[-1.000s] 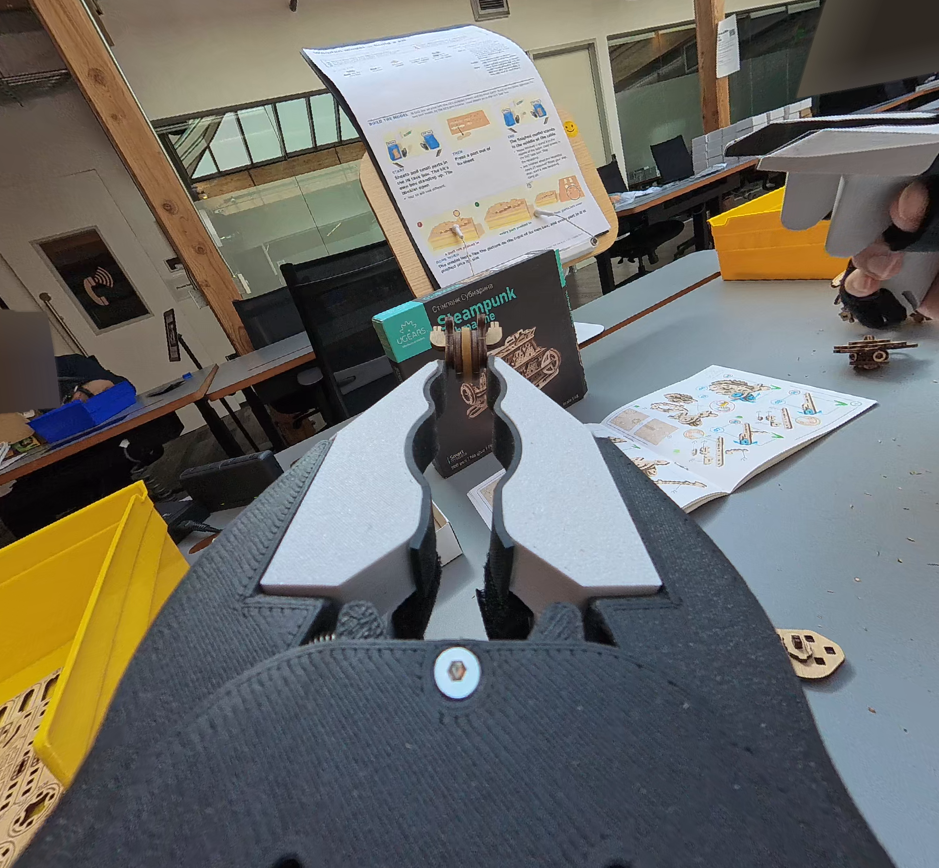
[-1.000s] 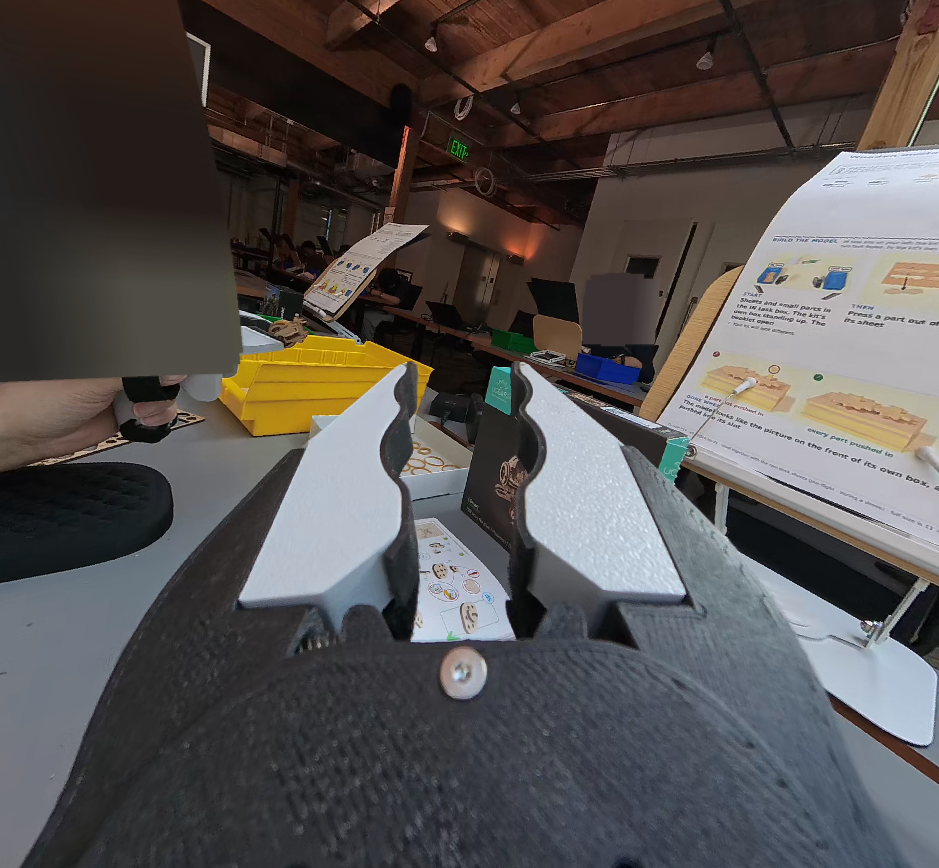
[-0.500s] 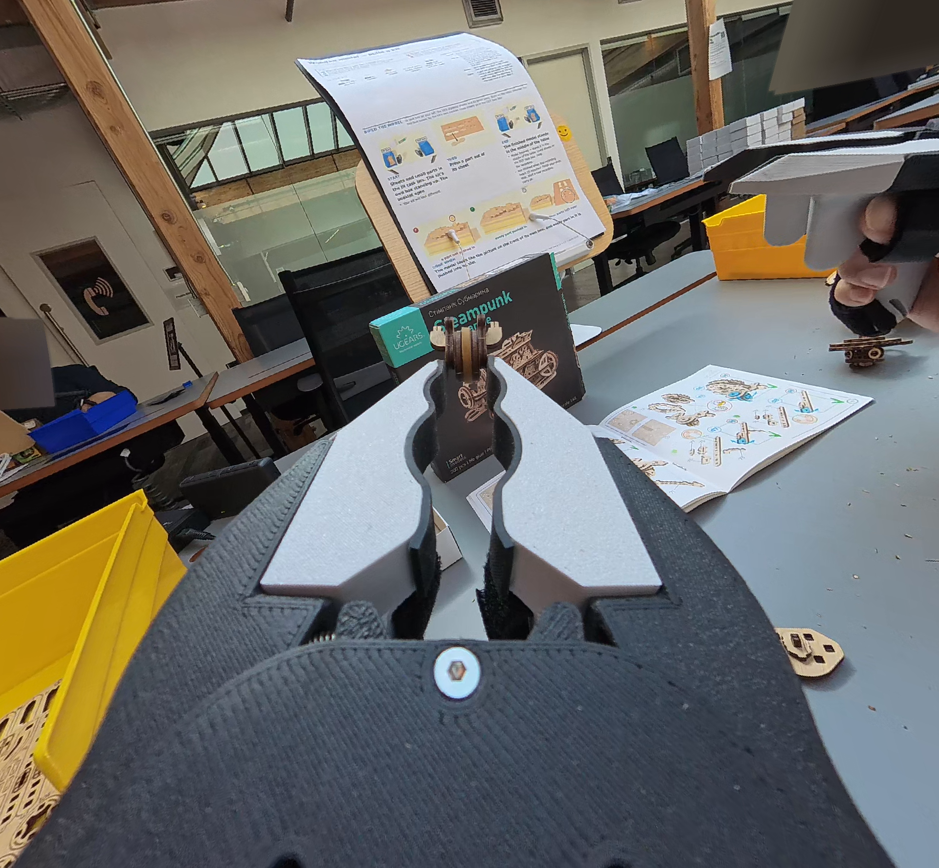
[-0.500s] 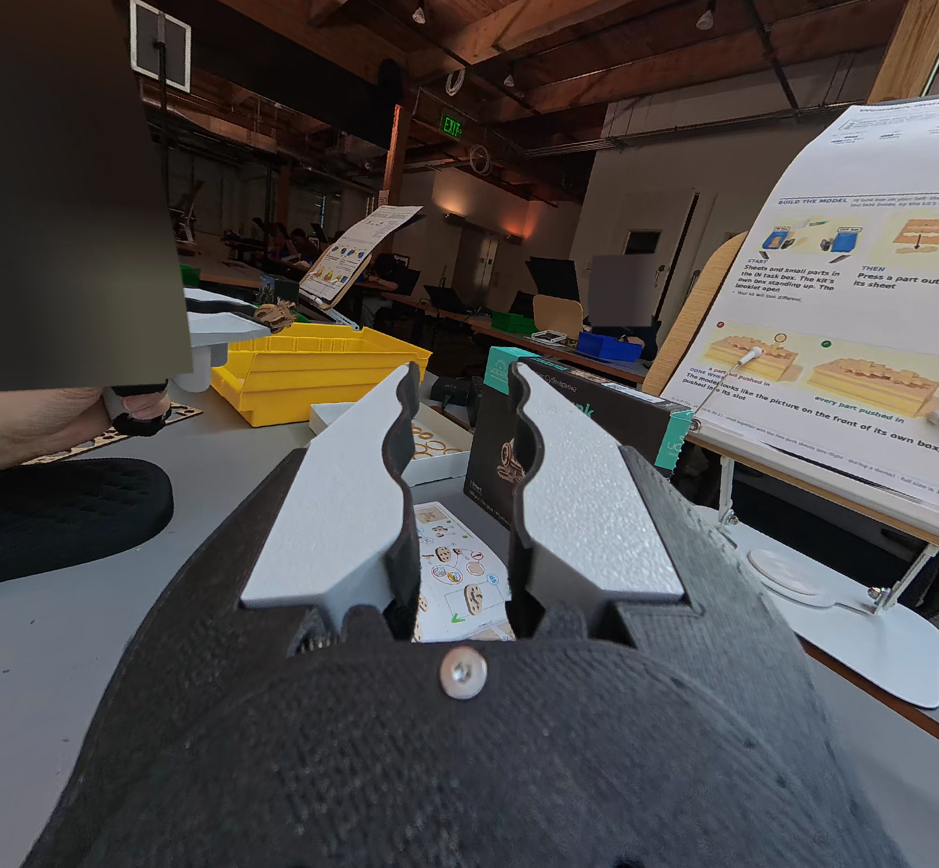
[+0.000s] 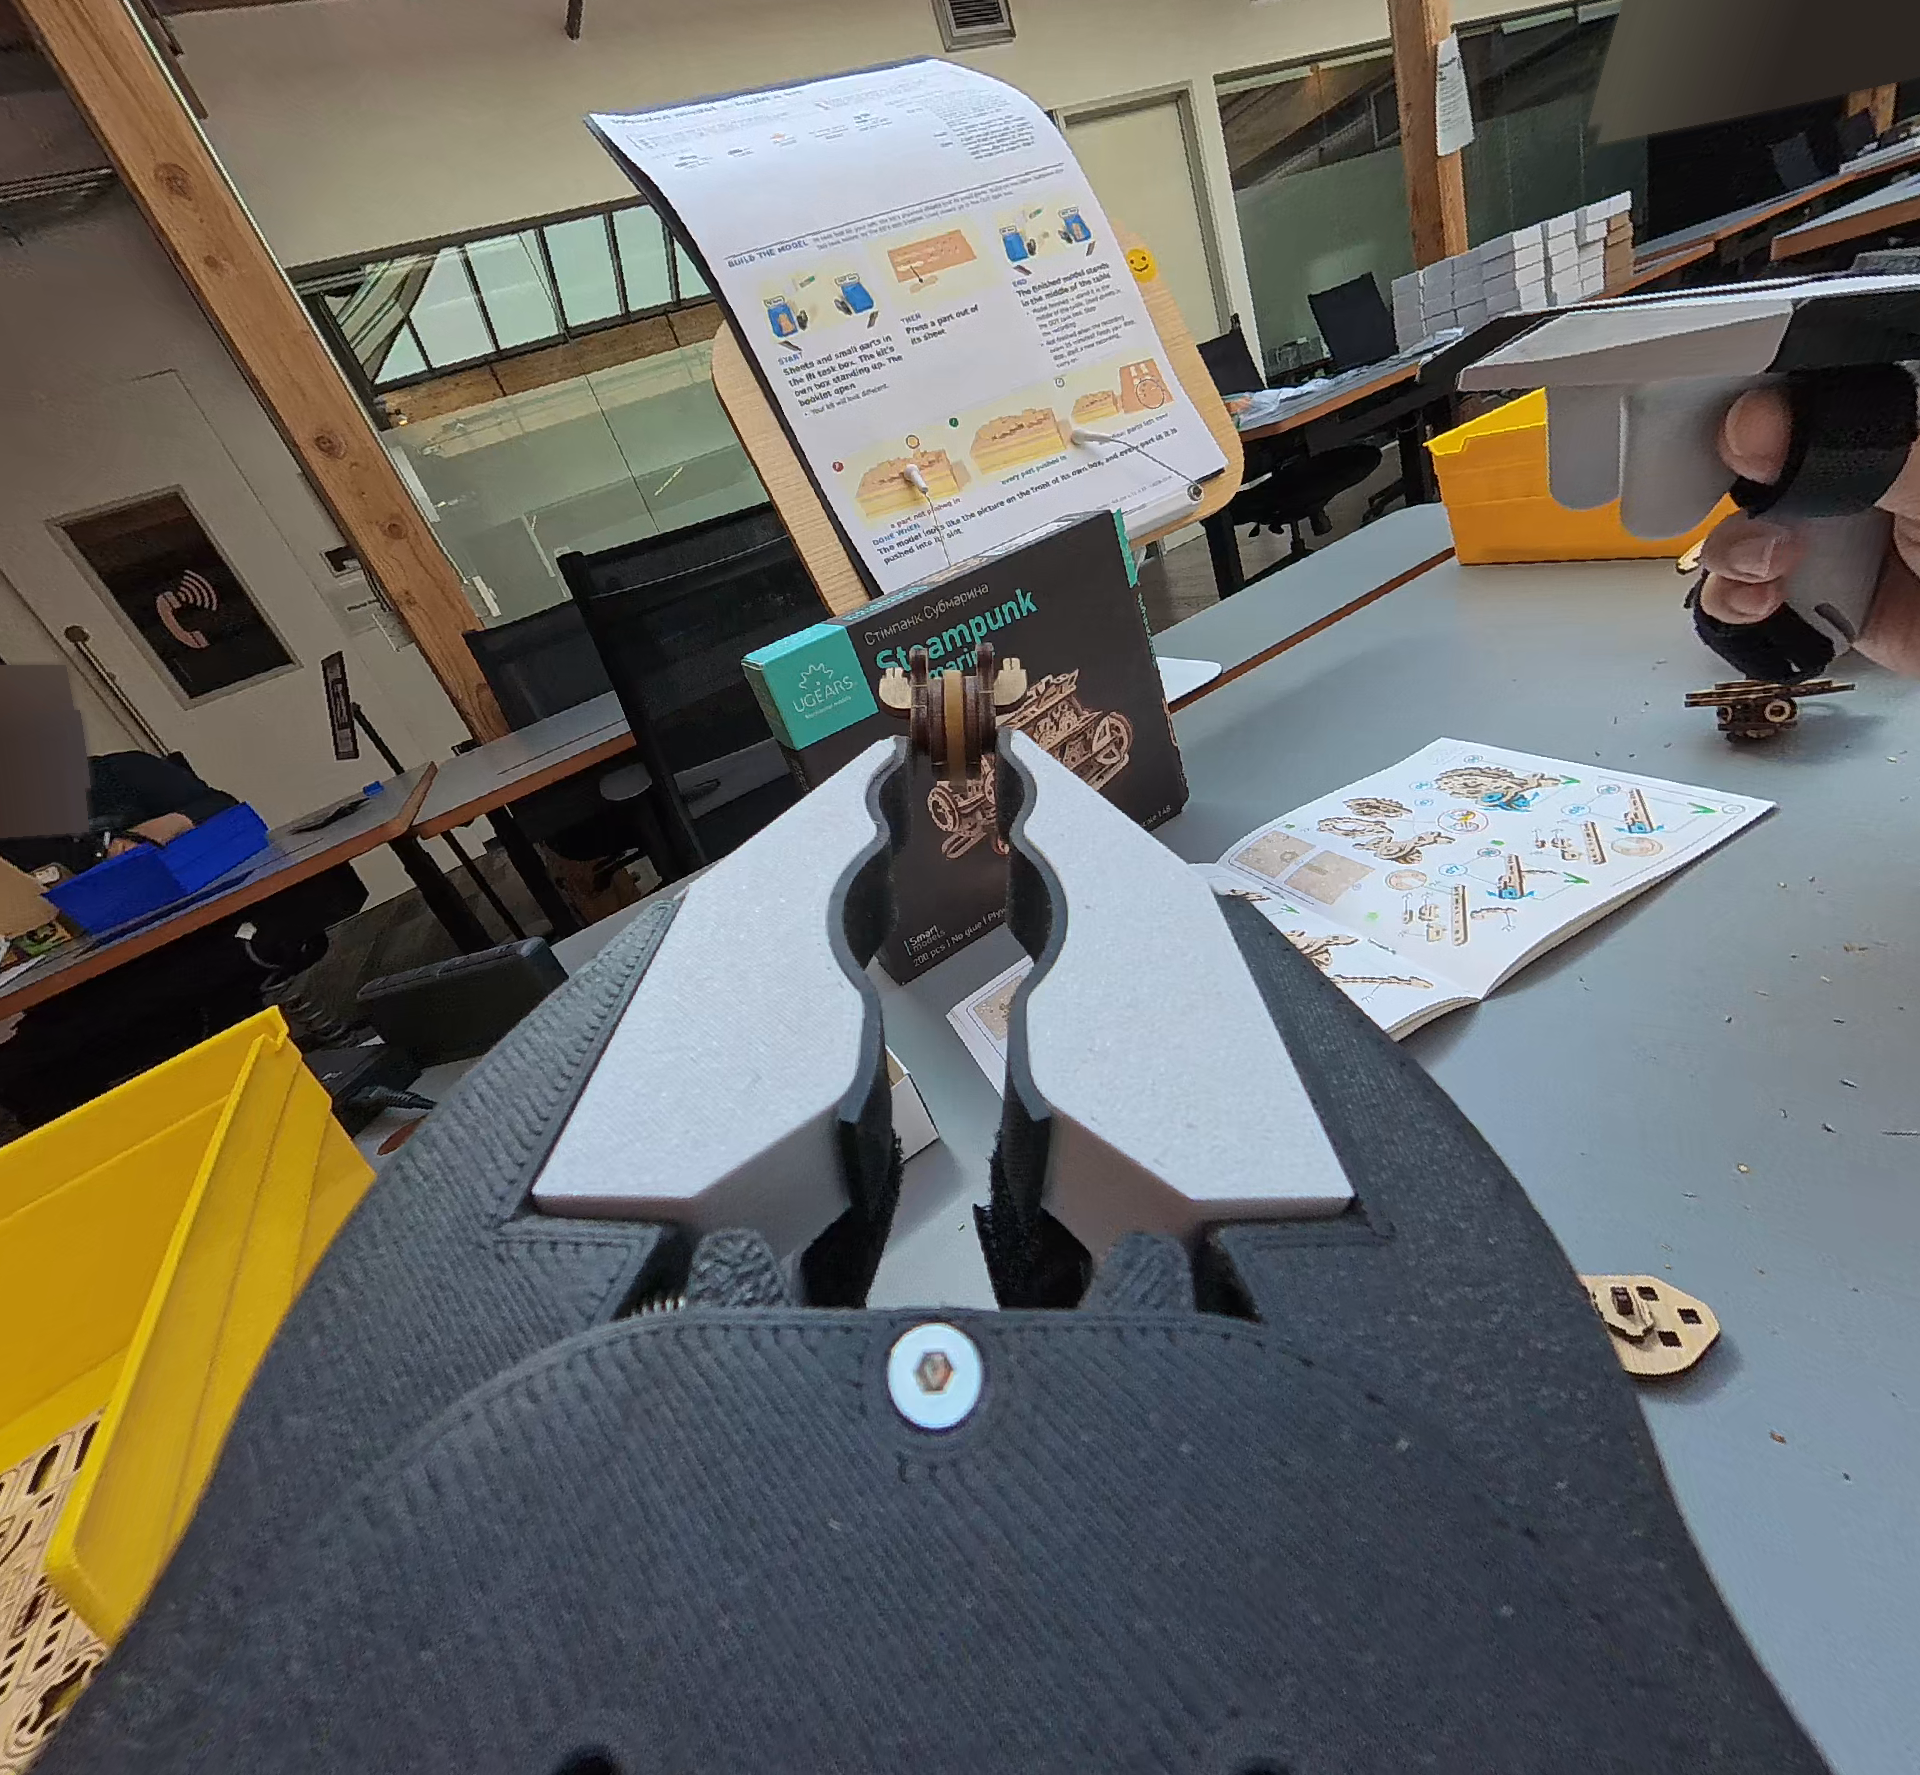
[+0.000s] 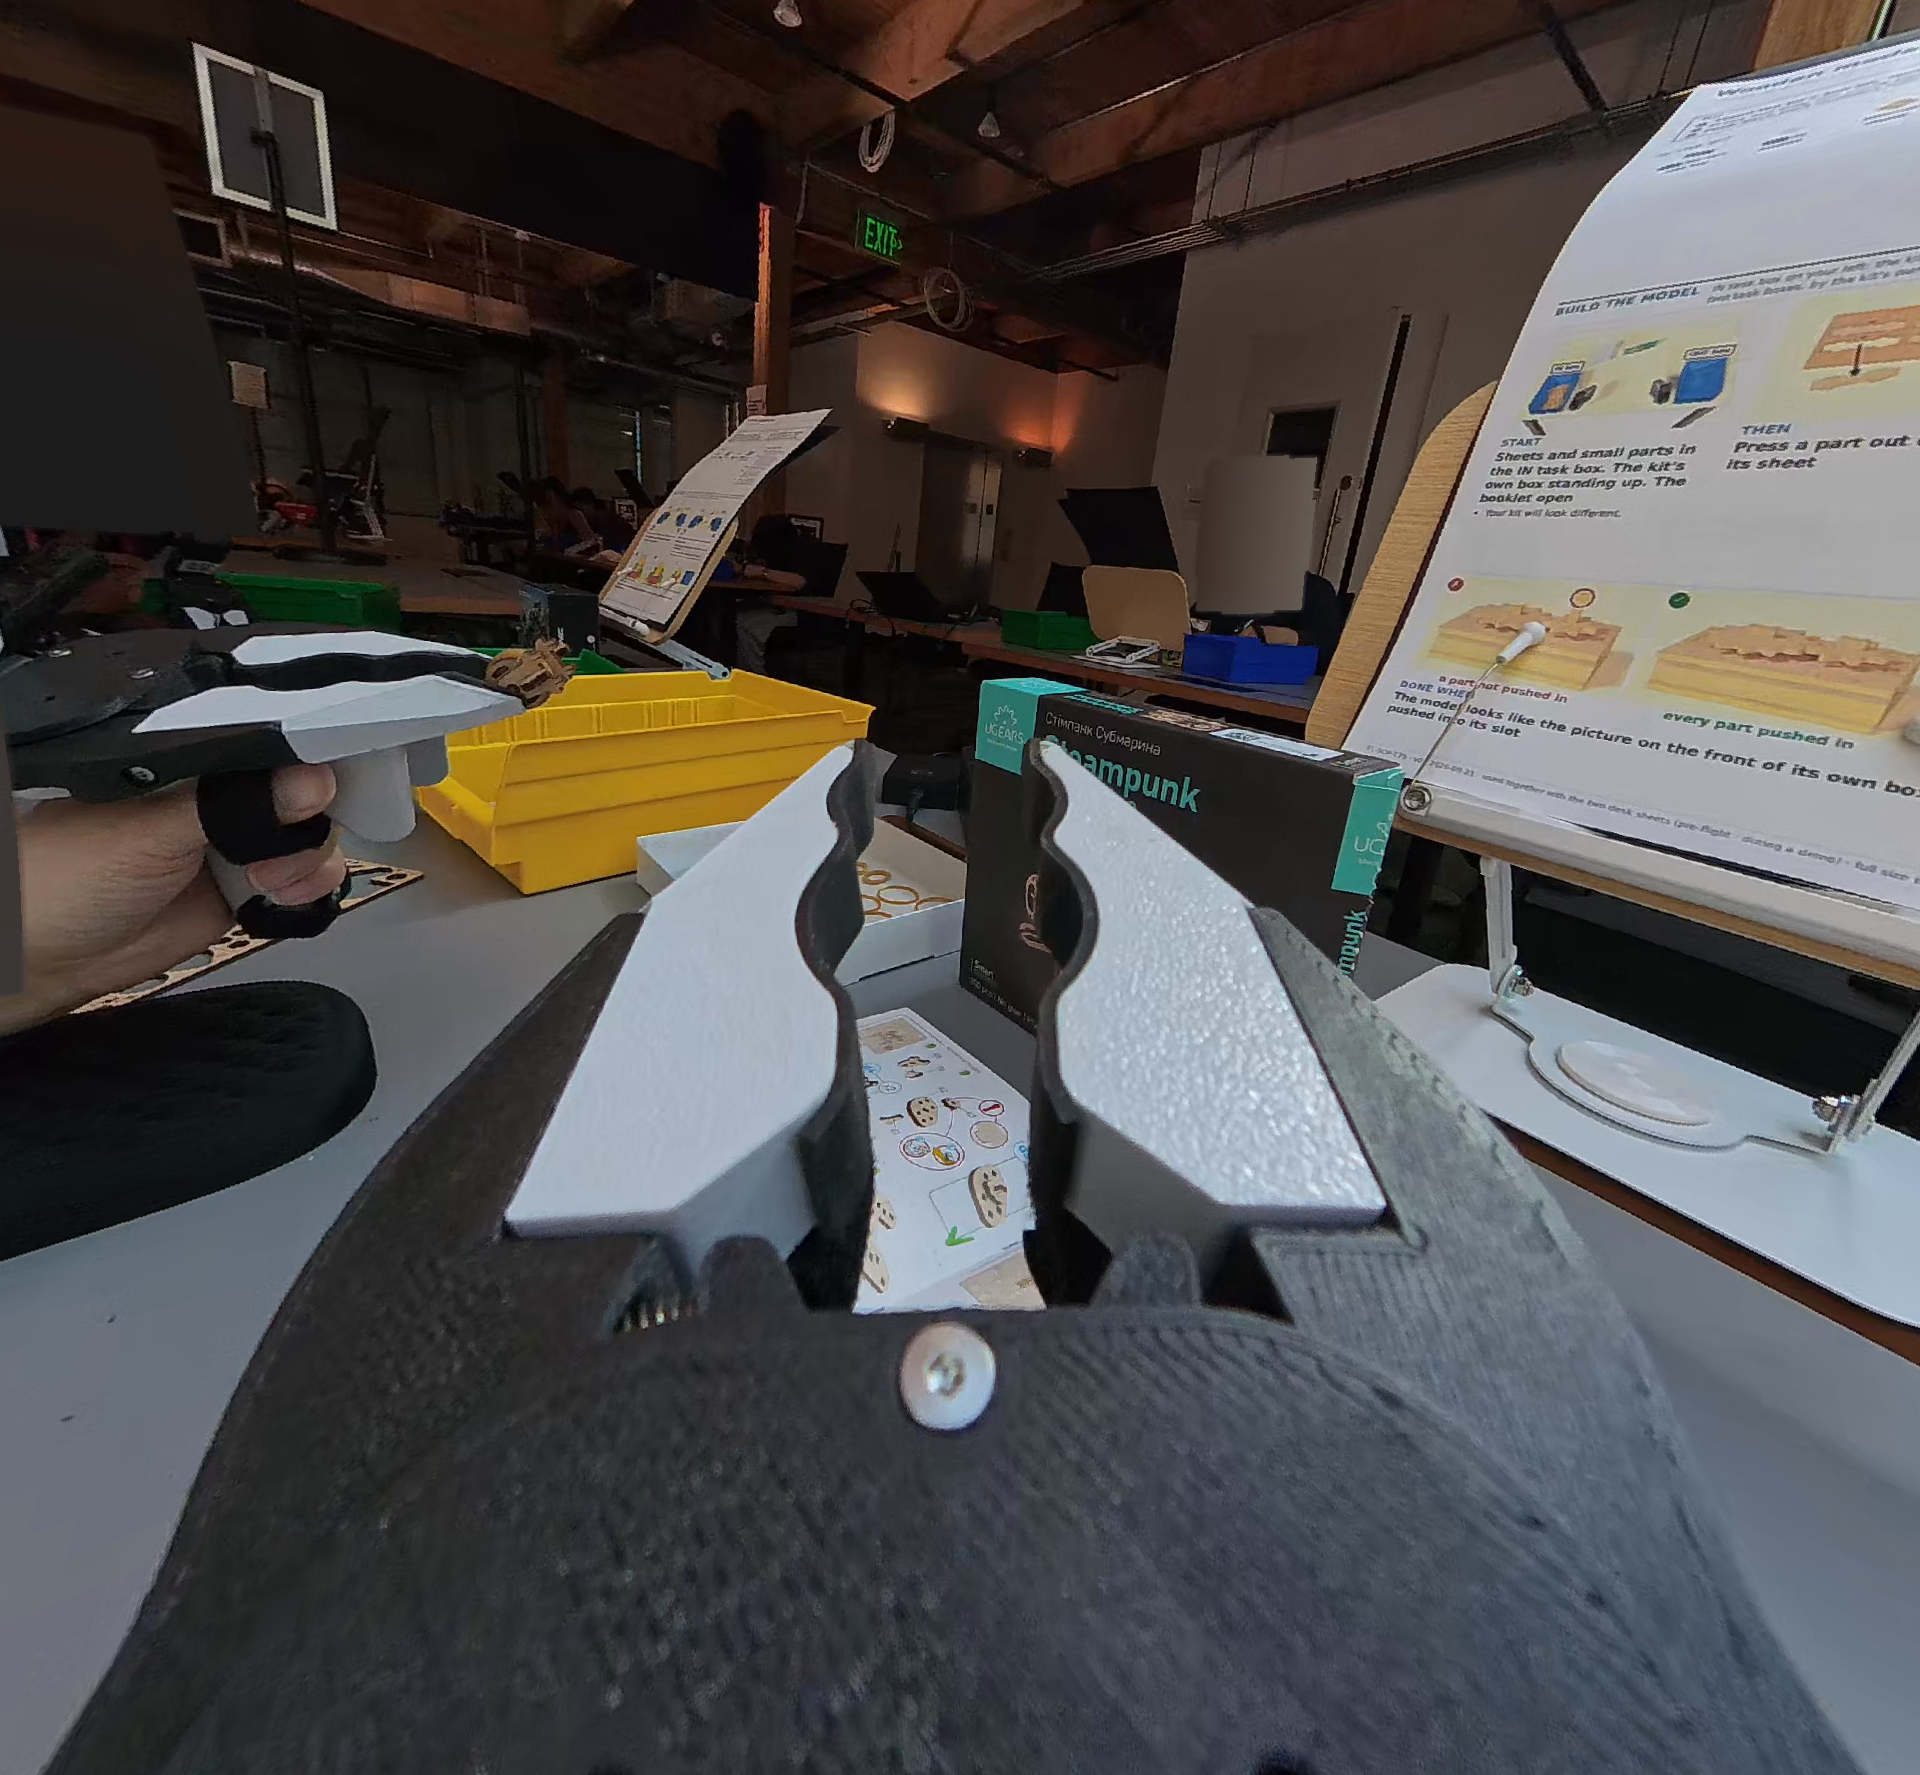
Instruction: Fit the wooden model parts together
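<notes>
The left gripper (image 5: 948,749) pinches a small round layered wooden model piece (image 5: 948,709) at its fingertips, held well above the grey table (image 5: 1662,1050). The right gripper (image 6: 948,769) hangs narrowly parted and empty. So shallow a hold could let the piece twist or drop if pressed off-axis. A dark kit box (image 5: 1049,676) and an open instruction booklet (image 5: 1475,863) crowd the space ahead; bare table lies to the right.

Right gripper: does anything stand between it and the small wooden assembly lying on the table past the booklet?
Nothing visible does. The right gripper hangs open and empty above the table, the wooden assembly lies apart below it, with only air between.
</notes>
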The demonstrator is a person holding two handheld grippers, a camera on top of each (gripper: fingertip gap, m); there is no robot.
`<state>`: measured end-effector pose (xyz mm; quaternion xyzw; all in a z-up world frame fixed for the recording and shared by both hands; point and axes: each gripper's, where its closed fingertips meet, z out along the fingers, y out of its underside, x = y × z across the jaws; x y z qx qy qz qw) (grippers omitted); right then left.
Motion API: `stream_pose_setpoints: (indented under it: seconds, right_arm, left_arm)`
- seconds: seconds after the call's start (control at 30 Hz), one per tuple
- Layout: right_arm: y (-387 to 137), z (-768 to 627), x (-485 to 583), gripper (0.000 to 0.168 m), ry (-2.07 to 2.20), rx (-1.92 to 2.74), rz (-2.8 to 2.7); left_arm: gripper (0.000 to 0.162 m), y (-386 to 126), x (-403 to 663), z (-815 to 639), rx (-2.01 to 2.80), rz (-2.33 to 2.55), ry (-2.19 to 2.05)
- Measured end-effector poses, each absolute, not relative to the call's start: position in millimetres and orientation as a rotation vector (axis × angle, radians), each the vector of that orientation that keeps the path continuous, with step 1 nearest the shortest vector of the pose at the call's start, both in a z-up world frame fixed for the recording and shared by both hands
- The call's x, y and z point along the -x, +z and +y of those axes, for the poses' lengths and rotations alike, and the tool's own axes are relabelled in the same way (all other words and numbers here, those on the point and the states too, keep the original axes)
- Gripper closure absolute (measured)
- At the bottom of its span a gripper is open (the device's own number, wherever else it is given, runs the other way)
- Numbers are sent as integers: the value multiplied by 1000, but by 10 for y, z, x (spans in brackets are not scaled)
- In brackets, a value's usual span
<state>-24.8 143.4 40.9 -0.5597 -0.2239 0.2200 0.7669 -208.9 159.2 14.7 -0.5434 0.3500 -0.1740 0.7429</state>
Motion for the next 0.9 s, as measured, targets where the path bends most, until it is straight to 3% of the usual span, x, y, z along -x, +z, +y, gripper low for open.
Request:
stream_pose_setpoints:
  seconds: [0.9]
  right_arm:
    - [371, 1437, 306, 141, 441, 1217, -535]
  left_arm:
    - [149, 155, 2101, 1588, 1189, 766, -374]
